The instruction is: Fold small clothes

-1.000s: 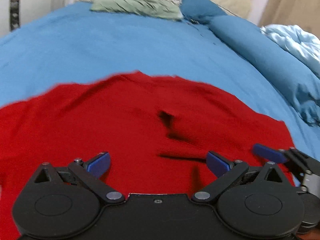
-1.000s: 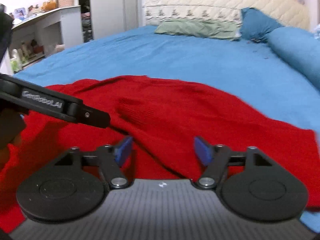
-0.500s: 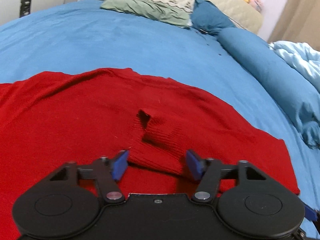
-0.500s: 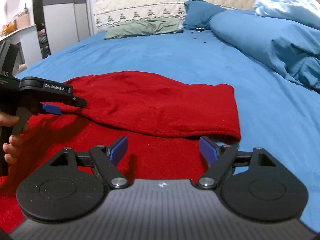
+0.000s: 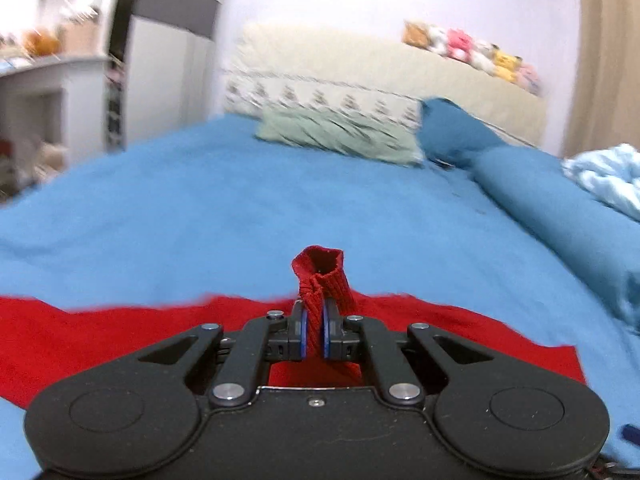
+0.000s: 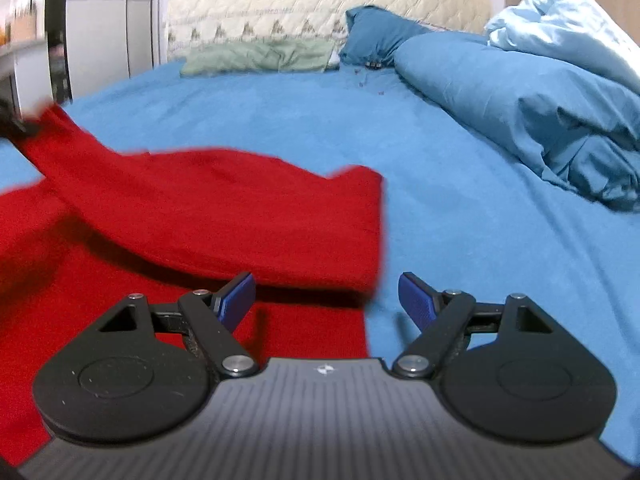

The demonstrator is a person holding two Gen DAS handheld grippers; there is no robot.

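— Left wrist view: what is your left gripper (image 5: 315, 334) doing?
— Its jaws have just closed on the ribbed cuff (image 5: 323, 276) of the red sweater (image 6: 224, 216), lifted off the blue bed (image 6: 460, 208).
— And your right gripper (image 6: 326, 300)?
— Spread wide, empty, over the sweater's right edge, which lies near the bed's front edge.
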